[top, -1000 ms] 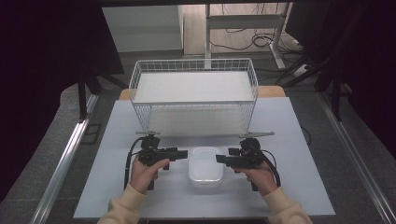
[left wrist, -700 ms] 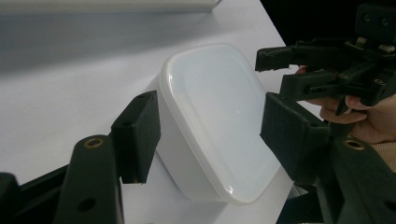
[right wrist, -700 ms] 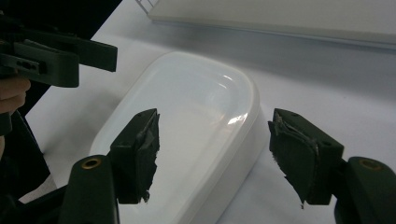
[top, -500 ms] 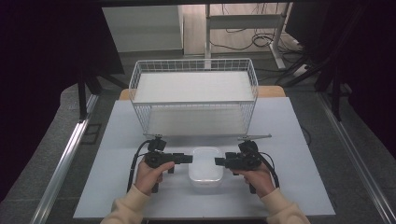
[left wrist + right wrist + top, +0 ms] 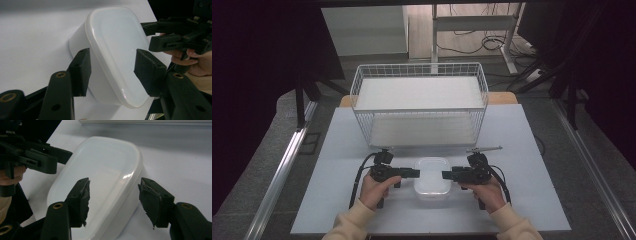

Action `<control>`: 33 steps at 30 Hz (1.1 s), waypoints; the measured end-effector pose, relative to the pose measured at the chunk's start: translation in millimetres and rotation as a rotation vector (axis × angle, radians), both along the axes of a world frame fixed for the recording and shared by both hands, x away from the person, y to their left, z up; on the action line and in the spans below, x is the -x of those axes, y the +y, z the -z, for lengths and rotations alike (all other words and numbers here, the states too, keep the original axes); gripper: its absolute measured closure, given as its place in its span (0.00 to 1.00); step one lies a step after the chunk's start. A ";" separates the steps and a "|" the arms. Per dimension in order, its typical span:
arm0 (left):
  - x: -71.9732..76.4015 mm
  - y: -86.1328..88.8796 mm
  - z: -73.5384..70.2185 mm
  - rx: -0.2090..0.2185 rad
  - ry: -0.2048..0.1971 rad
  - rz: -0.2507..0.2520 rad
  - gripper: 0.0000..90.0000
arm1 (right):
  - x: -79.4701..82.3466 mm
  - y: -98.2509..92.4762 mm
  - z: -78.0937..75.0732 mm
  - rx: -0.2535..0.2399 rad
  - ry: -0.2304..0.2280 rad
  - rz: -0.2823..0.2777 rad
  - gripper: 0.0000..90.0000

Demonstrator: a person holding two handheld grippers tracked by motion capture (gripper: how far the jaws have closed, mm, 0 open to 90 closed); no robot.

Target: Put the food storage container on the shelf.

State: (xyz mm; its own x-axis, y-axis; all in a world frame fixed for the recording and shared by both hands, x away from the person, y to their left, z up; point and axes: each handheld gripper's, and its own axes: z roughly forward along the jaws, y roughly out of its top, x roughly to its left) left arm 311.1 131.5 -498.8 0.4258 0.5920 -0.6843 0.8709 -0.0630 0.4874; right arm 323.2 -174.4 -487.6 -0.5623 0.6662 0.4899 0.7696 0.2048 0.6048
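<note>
A small white plastic box with a rounded, shut lid [image 5: 431,174] sits on the pale grey desk [image 5: 532,150], close to the person's edge and right in the middle. Behind it stands a big white wire basket [image 5: 419,102] with a white shelf inside. A thin metal rod [image 5: 484,148] lies on the desk near the basket's right front corner.

The person holds one set of black tongs in each hand. The left tongs [image 5: 413,173] point in at the box from its left side. The right tongs [image 5: 448,175] point in from its right side. They face each other across the box, I think so the box can be gripped from both sides at once and not slip away.

In the left gripper view, the left tongs [image 5: 111,67] are apart, with one pad by the box's wall and one over the lid. In the right gripper view, the right tongs [image 5: 113,198] are apart too, and the near end of the box sits between them. The pads look very close to the plastic, but I cannot tell for sure if they touch it yet.
</note>
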 end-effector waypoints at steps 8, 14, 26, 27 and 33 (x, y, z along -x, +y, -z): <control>-1.1 -3.9 5.9 0.019 0.031 0.010 0.57 | 0.9 0.4 1.8 -0.011 0.026 -0.005 0.54; -0.9 -0.6 11.7 0.039 0.055 -0.012 0.67 | 0.0 -2.5 2.1 -0.020 0.053 0.023 0.64; 8.7 3.5 1.1 0.058 0.017 -0.002 0.80 | 3.7 -14.6 -1.7 -0.104 0.097 0.052 0.79; 9.5 3.7 0.2 0.063 0.015 0.000 0.81 | 4.1 -15.2 -2.1 -0.108 0.094 0.052 0.79; 13.9 5.3 -4.9 0.093 -0.005 0.015 0.85 | 6.8 -18.1 -5.6 -0.108 0.084 0.052 0.82</control>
State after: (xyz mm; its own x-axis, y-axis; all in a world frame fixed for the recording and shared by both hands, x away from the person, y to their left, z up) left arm 297.2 136.8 -493.9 0.4371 0.5195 -0.7342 0.8680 -0.0299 0.4957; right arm 316.4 -192.5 -482.0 -0.4826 0.6338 0.6045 0.8263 0.1007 0.5541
